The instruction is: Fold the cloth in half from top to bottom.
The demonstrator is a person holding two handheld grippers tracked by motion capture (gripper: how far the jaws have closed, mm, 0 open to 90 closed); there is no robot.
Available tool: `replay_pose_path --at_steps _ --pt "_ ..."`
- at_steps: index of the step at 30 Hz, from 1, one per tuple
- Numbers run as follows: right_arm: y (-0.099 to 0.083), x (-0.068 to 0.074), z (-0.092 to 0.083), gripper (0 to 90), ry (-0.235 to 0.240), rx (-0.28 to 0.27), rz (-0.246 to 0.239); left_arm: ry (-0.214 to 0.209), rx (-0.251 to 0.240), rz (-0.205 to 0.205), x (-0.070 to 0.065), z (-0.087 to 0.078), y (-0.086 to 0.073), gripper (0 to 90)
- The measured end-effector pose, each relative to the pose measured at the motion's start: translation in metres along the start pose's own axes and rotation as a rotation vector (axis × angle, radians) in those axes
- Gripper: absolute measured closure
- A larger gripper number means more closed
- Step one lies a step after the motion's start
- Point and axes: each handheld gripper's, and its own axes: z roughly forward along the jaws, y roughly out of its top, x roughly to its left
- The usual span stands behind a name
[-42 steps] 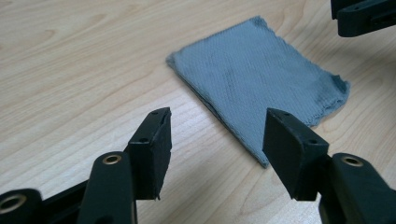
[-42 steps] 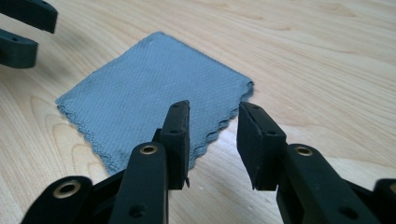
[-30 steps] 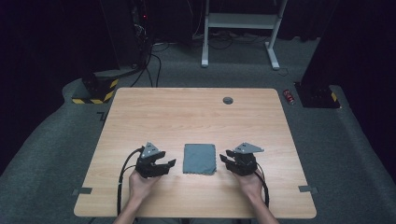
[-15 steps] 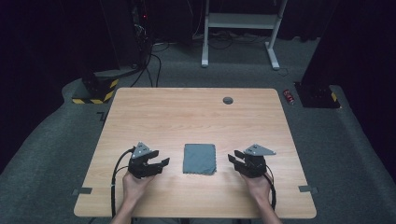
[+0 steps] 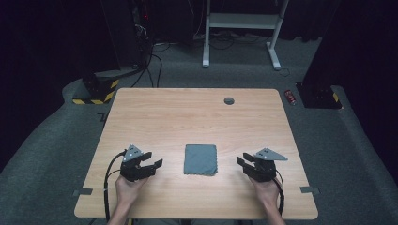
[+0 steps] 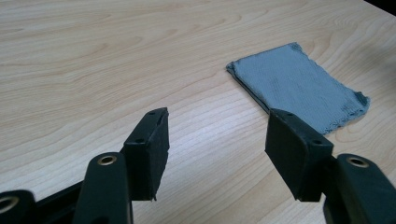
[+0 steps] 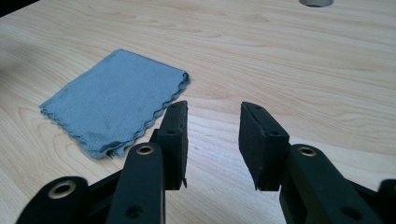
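Note:
A folded grey cloth [image 5: 201, 159] lies flat near the front middle of the wooden table [image 5: 187, 117]. My left gripper [image 5: 156, 163] rests to the cloth's left, open, nothing between its jaws. In the left gripper view [image 6: 217, 122] the cloth [image 6: 299, 91] lies ahead to the right, apart from the fingertips. My right gripper [image 5: 240, 161] sits to the cloth's right, open and empty as well. In the right gripper view [image 7: 212, 116] the cloth [image 7: 116, 100] lies ahead to the left, its scalloped edge just beyond the left fingertip.
A small round grey grommet [image 5: 229, 101] sits in the table near its far edge. Beyond the table stand a white desk frame [image 5: 239, 28], cables and a yellow-black striped base [image 5: 96, 91] on grey carpet. A red object [image 5: 291, 97] lies on the floor at the right.
Both grippers have drawn outward from the cloth, the left one to the left and the right one to the right. The cloth has stayed in place.

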Motion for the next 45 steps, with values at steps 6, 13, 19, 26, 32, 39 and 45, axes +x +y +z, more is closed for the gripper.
replay_pose_path --at_steps 6,13,19,26,32,39,45 --pt "-0.007 -0.005 -0.007 62.4 -0.014 -0.007 0.017 0.018 0.010 0.002 0.004 -0.001 -0.006 39.9" --pt "-0.015 -0.010 -0.012 62.4 -0.029 -0.012 0.031 0.039 0.029 -0.009 0.008 -0.001 -0.014 39.8" --pt "-0.023 -0.013 -0.013 62.5 -0.044 0.002 0.036 0.056 0.033 -0.019 0.011 -0.002 -0.019 39.8" --pt "-0.032 -0.018 -0.012 62.1 -0.073 0.034 0.040 0.093 0.061 -0.012 0.017 0.000 -0.027 39.7" --pt "-0.041 -0.022 -0.007 61.1 -0.116 0.094 0.029 0.129 0.083 -0.015 0.021 0.004 -0.034 39.6" --pt "-0.044 -0.025 -0.005 60.3 -0.133 0.119 0.019 0.158 0.106 0.006 0.022 0.007 -0.039 39.5" --pt "-0.043 -0.023 -0.003 59.2 -0.156 0.140 -0.003 0.174 0.107 0.009 0.023 0.009 -0.043 39.0"
